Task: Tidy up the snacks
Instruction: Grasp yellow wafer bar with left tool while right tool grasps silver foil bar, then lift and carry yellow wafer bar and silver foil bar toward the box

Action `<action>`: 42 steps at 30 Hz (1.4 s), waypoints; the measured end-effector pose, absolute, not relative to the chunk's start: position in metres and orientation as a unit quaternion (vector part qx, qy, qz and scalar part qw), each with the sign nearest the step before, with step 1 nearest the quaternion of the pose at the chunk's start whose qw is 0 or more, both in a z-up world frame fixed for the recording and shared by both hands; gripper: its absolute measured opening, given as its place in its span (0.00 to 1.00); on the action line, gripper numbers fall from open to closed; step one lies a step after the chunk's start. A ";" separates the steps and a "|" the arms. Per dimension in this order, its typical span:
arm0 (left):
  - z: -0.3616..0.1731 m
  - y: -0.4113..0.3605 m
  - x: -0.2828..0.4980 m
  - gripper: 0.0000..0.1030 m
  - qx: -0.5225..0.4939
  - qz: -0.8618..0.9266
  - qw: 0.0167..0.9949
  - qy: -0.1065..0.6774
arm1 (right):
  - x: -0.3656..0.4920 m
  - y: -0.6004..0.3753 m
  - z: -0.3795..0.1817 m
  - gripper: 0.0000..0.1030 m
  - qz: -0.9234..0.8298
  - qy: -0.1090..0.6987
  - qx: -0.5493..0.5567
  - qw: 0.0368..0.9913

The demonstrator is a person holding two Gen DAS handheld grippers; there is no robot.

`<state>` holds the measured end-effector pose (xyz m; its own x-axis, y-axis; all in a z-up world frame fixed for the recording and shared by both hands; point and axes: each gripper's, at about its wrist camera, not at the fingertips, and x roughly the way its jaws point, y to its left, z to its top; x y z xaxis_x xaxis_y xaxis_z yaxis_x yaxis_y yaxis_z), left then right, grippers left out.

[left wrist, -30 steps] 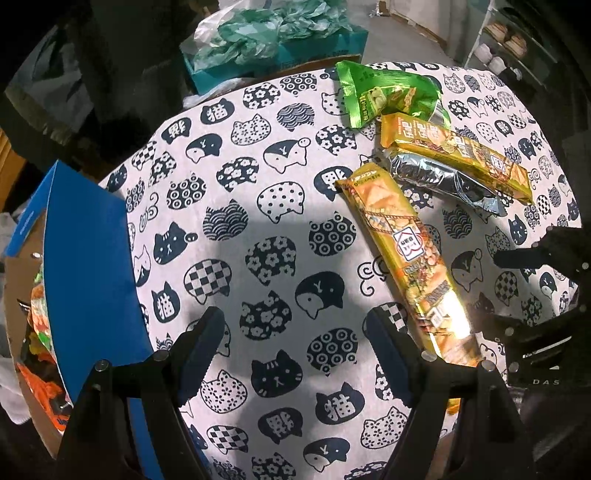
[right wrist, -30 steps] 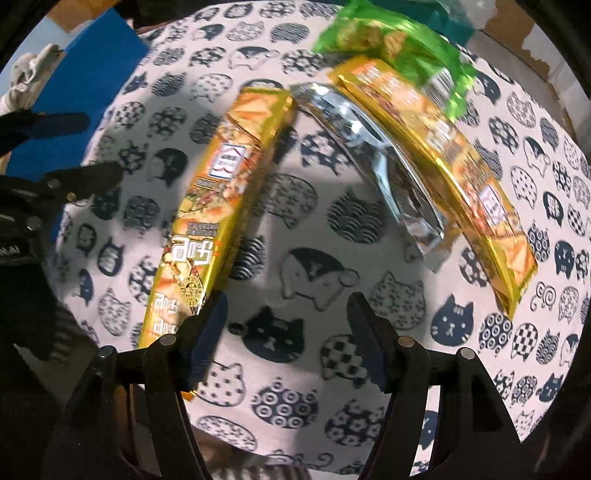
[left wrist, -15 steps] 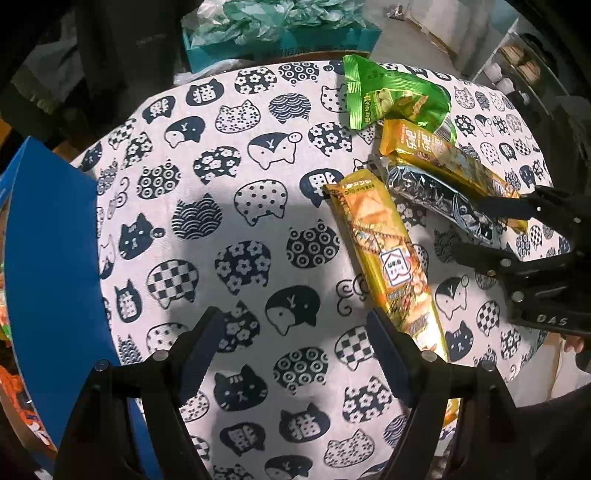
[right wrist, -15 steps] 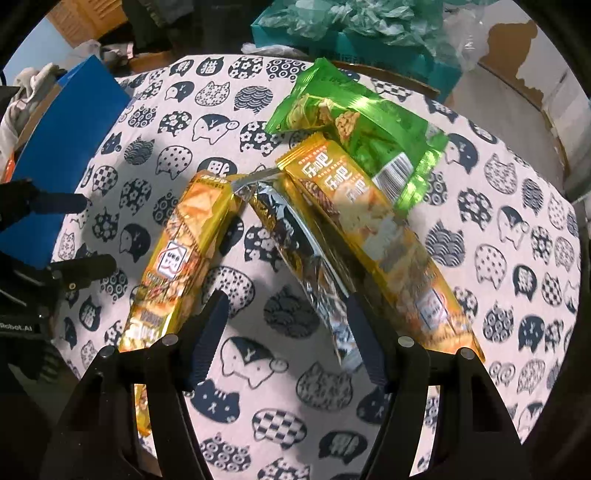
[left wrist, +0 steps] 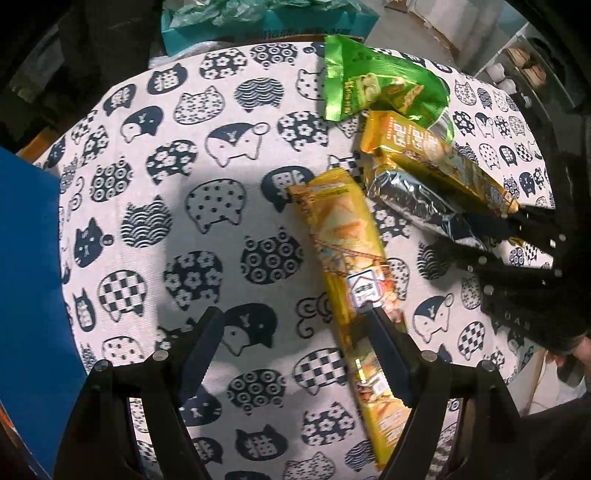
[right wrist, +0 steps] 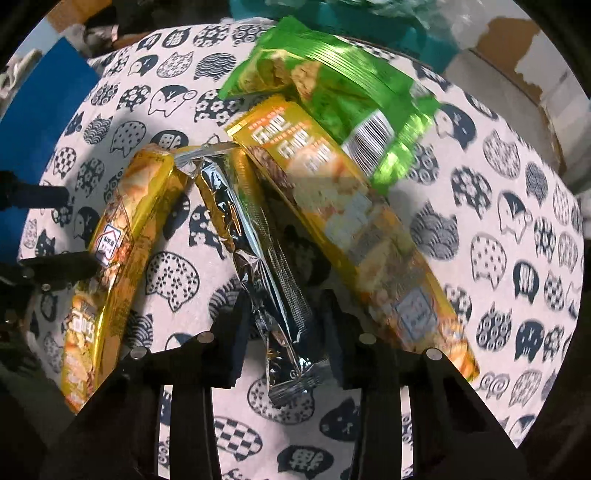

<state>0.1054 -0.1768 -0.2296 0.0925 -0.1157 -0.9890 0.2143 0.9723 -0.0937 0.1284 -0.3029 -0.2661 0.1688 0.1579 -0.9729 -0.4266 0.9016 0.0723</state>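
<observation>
Several snacks lie on the cat-print tablecloth (left wrist: 207, 206): a long yellow pack (left wrist: 347, 254), a silver foil pack (left wrist: 413, 203), a second yellow pack (left wrist: 436, 158) and a green bag (left wrist: 376, 88). My left gripper (left wrist: 295, 332) is open above the cloth; its right finger overlaps the long yellow pack. My right gripper (right wrist: 282, 332) is open, its fingers on either side of the silver foil pack (right wrist: 258, 254), not closed on it. The long yellow pack (right wrist: 122, 236), the second yellow pack (right wrist: 332, 206) and the green bag (right wrist: 332, 85) flank it.
A blue box flap (left wrist: 29, 295) stands at the table's left edge, also in the right wrist view (right wrist: 48, 85). A teal box with green bags (left wrist: 258, 18) sits behind the table. The right gripper's body (left wrist: 524, 273) shows at the right of the left view.
My right gripper has moved forward over the silver foil pack and its fingers have narrowed around it. My left gripper has shifted right, its right finger now over the long yellow pack.
</observation>
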 end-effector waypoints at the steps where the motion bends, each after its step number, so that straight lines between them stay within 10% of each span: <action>1: -0.230 -0.182 0.106 0.78 0.036 -0.112 0.738 0.664 | 0.126 -0.305 -0.266 0.33 0.193 0.616 -0.111 0.756; 17: -0.258 -0.242 0.100 0.84 0.045 -0.119 0.717 0.685 | 0.062 -0.349 -0.263 0.36 0.168 0.649 -0.040 0.741; 21: -0.260 -0.245 0.099 0.84 0.046 -0.128 0.725 0.675 | 0.065 -0.351 -0.251 0.58 0.171 0.627 -0.055 0.758; 31: -0.249 -0.226 0.107 0.39 0.040 -0.142 0.734 0.662 | 0.090 -0.314 -0.267 0.60 0.164 0.612 -0.112 0.766; 37: -0.243 -0.209 0.103 0.31 0.042 -0.144 0.735 0.661 | 0.084 -0.304 -0.275 0.28 0.152 0.612 -0.115 0.767; 42: -0.233 -0.190 0.093 0.31 0.041 -0.150 0.736 0.659 | 0.082 -0.282 -0.273 0.27 0.159 0.613 -0.123 0.764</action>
